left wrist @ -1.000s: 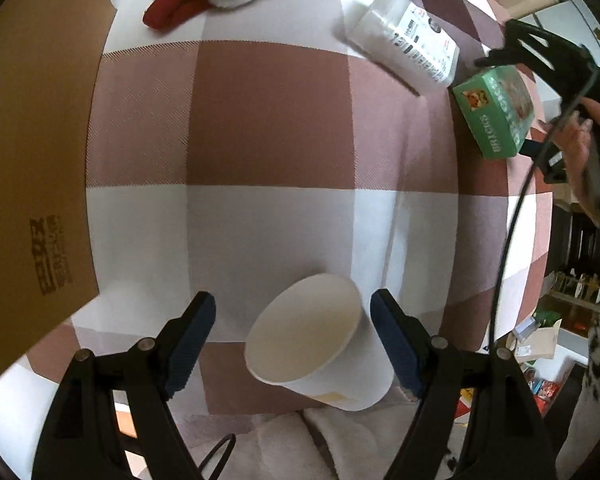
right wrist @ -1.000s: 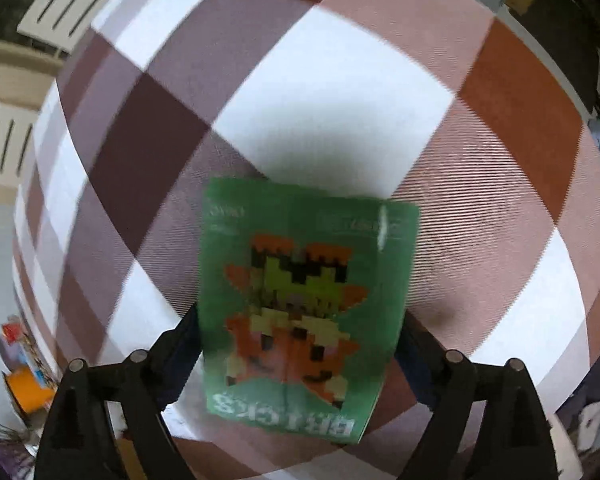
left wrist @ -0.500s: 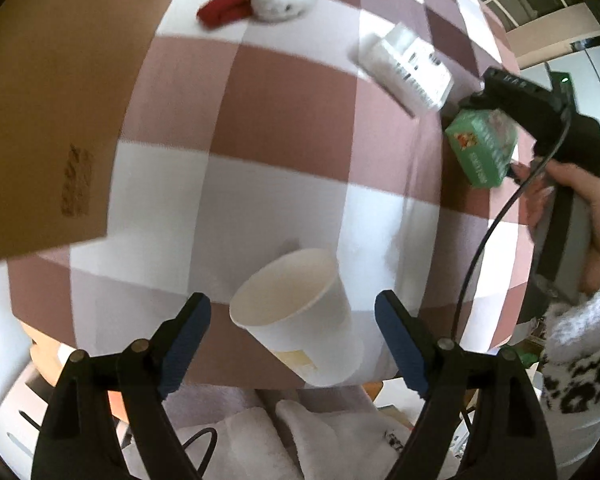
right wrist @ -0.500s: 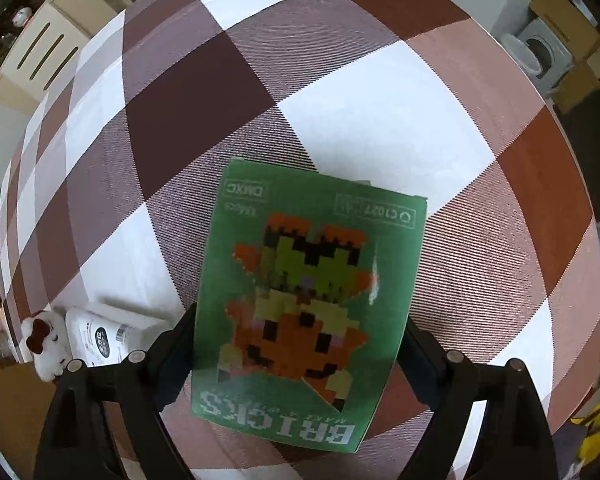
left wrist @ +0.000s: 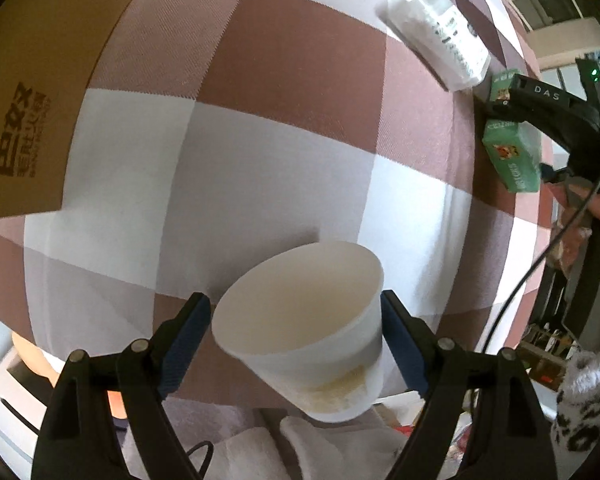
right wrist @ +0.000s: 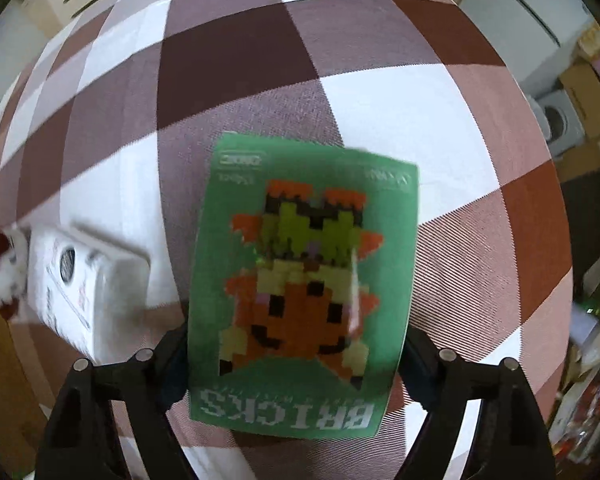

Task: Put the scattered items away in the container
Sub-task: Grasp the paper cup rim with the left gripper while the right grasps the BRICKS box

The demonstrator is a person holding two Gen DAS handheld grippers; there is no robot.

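Mostly checked tablecloth (left wrist: 260,152), brown and white squares, fills both views. Cardboard box (left wrist: 32,92) with dark print sits at the far-left edge of the left wrist view, resting on the cloth. White paper cup (left wrist: 304,320), tilted, mouth toward the camera, sits between the left gripper's (left wrist: 296,344) blue pads; jaws wide, right pad just touching or nearly touching the cup wall, left pad a slight gap away, contact unclear. Green BRICKS box (right wrist: 304,292), pixel-figure print, lies between the right gripper's (right wrist: 296,364) fingers, jaws closing on it, both pads right at its long edges; it looks lifted off the cloth in the left view (left wrist: 512,152). A hand (left wrist: 580,216) in a spotted sleeve holds that gripper. White packet (right wrist: 84,284) with printed label lies on the cloth just left of the green box. Plush toy (right wrist: 0,272), white and red, beside the packet at frame edge, blurred.
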